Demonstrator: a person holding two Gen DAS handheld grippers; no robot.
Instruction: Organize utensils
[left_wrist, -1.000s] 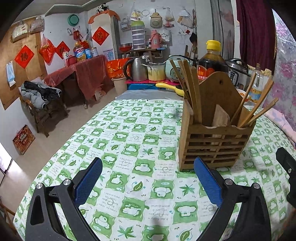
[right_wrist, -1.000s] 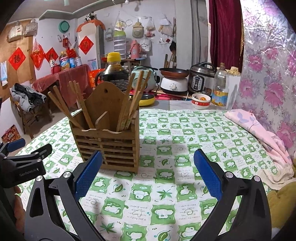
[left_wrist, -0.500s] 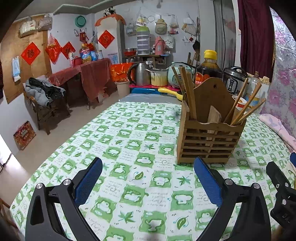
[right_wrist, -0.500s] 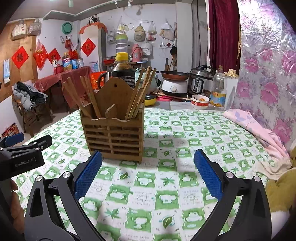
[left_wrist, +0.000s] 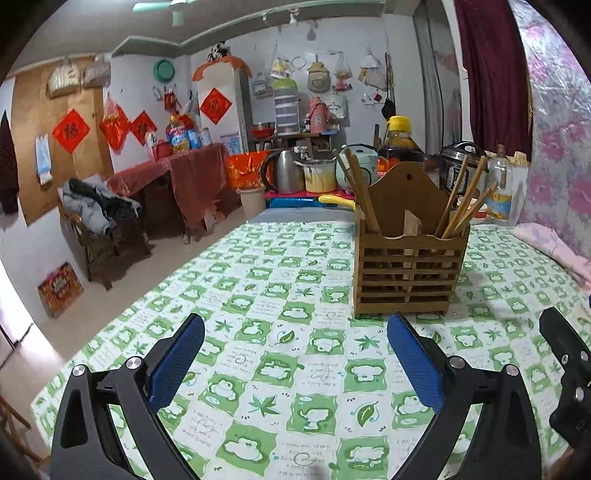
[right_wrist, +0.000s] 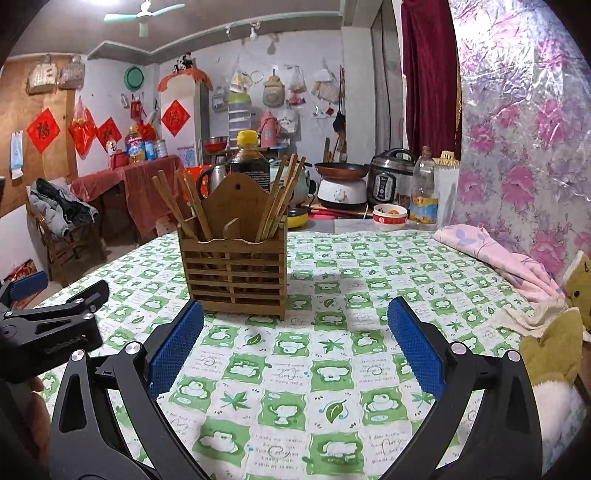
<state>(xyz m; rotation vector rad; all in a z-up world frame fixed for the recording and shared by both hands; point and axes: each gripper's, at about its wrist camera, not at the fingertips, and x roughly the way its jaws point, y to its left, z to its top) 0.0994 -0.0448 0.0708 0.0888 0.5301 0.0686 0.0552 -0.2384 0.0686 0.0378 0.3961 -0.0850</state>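
A wooden holder (left_wrist: 408, 258) stands upright on the table (left_wrist: 258, 295), toward the far edge. It has a tall back board and slatted sides. Inside it there are two parts, with a small wooden divider between them. A bunch of chopsticks (left_wrist: 360, 192) leans to the left in the left part. Another bunch of chopsticks (left_wrist: 463, 201) leans to the right in the right part. The right camera shows the same holder (right_wrist: 234, 273) with sticks (right_wrist: 184, 206) fanned out on both sides.

The table has a cloth (right_wrist: 332, 350) with green and white squares, little leaves and frogs on it.

The left gripper (left_wrist: 295, 358) hangs over the near edge of the table. Its blue fingers (left_wrist: 175, 362) are spread wide apart and hold nothing. The holder sits just past its right finger, not touching it. The right gripper (right_wrist: 293, 343) is also over the near edge. Its blue fingers (right_wrist: 415, 347) are spread wide and hold nothing. The holder is just past its left finger, not touching it. In the right camera, the left gripper (right_wrist: 48, 328) shows at the left side, black with a bit of blue.

Just behind the holder stands a dark bottle (left_wrist: 399, 142) with a yellow cap. A pink blanket (right_wrist: 495, 258) lies along the right edge of the table. A yellow soft toy (right_wrist: 554, 350) sits near the right corner. Past the far edge are a kettle (left_wrist: 284, 171), a pot (left_wrist: 319, 177), a rice cooker (right_wrist: 391, 177), a frying pan (right_wrist: 341, 170), a small bowl (right_wrist: 389, 214) and a clear bottle (right_wrist: 424, 192).
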